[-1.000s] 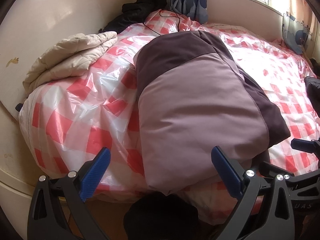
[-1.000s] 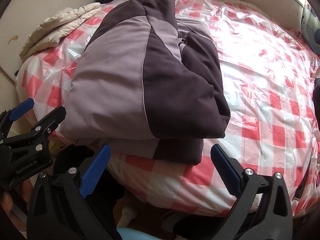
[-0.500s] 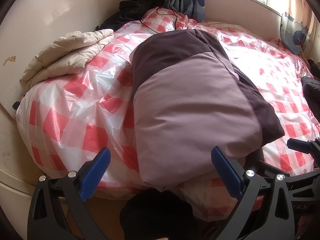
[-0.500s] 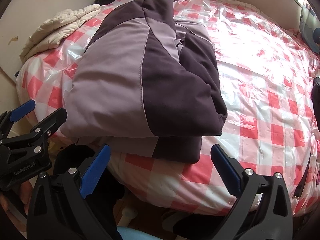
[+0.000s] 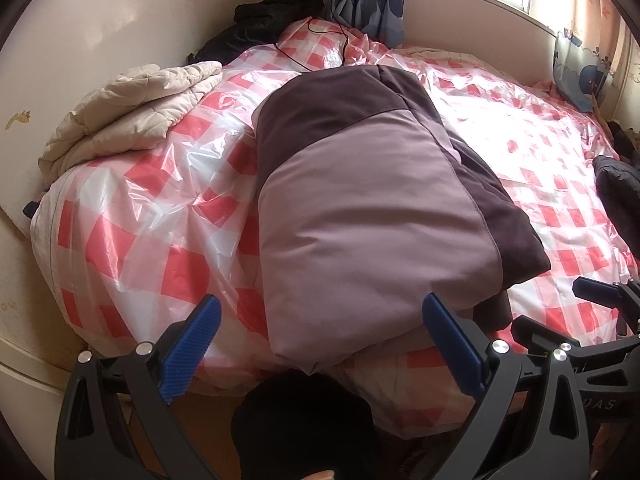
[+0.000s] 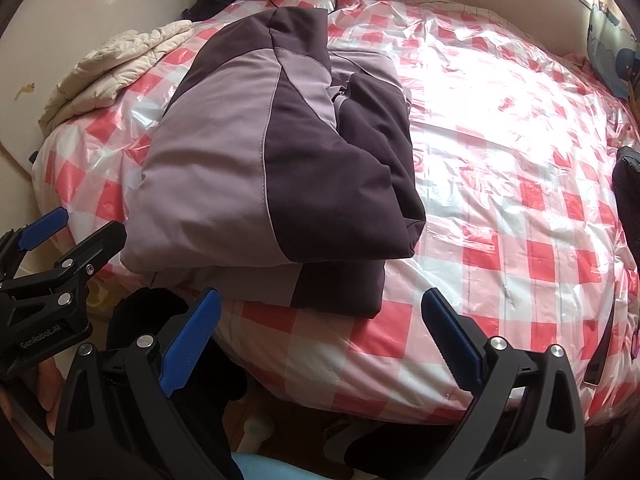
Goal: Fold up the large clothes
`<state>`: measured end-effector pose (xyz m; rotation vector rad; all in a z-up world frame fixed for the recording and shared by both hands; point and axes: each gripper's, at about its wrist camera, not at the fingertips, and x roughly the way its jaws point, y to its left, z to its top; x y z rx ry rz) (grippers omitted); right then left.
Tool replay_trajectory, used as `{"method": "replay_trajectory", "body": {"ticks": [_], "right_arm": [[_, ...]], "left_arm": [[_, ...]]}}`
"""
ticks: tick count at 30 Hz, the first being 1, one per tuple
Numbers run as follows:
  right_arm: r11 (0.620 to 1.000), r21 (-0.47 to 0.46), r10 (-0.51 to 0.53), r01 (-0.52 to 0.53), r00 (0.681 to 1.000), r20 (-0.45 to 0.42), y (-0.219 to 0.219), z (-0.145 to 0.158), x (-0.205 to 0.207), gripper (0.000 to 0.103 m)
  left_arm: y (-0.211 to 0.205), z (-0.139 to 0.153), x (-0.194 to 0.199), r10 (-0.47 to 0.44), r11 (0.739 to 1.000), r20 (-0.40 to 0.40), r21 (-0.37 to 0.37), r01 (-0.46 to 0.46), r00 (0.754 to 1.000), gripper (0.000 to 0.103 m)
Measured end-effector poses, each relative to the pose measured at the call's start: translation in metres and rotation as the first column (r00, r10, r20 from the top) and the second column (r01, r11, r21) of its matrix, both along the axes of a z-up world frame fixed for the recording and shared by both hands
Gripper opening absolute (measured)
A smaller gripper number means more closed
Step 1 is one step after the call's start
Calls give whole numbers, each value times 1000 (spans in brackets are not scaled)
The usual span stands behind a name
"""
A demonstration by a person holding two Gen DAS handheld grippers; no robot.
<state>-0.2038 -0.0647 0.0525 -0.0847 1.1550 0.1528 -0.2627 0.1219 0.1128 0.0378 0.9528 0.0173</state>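
A folded jacket [image 5: 368, 216] in light mauve and dark purple lies on the bed near its front edge; in the right wrist view the jacket [image 6: 272, 168] shows its stacked layers. My left gripper [image 5: 320, 344] is open just short of the jacket's near end, nothing between its blue pads. My right gripper [image 6: 320, 336] is open too, held back from the jacket's near right corner. The left gripper [image 6: 60, 248] also shows at the left of the right wrist view, the right gripper [image 5: 600, 300] at the right of the left wrist view.
The bed [image 5: 152, 216] wears a red-and-white check cover under clear plastic. A cream quilted blanket [image 5: 132, 116] lies at the far left, dark clothes [image 5: 272, 12] at the head, another dark garment [image 5: 616, 200] at the right edge. A cable [image 5: 320, 48] trails across the head.
Both grippers have drawn back and risen a little from the bed, so the jacket sits farther away in both views. The jacket itself has not moved.
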Motion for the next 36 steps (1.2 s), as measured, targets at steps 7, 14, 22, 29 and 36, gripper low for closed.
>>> {"method": "replay_trajectory", "body": {"ticks": [7,14,22,29,36], "right_arm": [[1000,-4,-5,5,1000,15,-1,8,-8,97],[1000,-2,0,0,1000,21,0,11,-15,97],[1000,-3,-8,8,1000,28,-4,15,-24,97],[1000,-4,-13,14,1000,27,-6,16,-30,97],[1000,-3,-13,13,999,30,-6,17,-34,97]], "left_arm": [[1,6,-7,-3,1000,7,-10,3,1000,97],[-1,10,-15,-12,1000,6,-9,12,1000,97],[-1,10,-22,-14,999,-25,-52,13,1000,97],[-3,12,-29,-25,998,-31,-61,24,999,97],[0,13,-33,-24,996,-44,-84,20,999,97]]}}
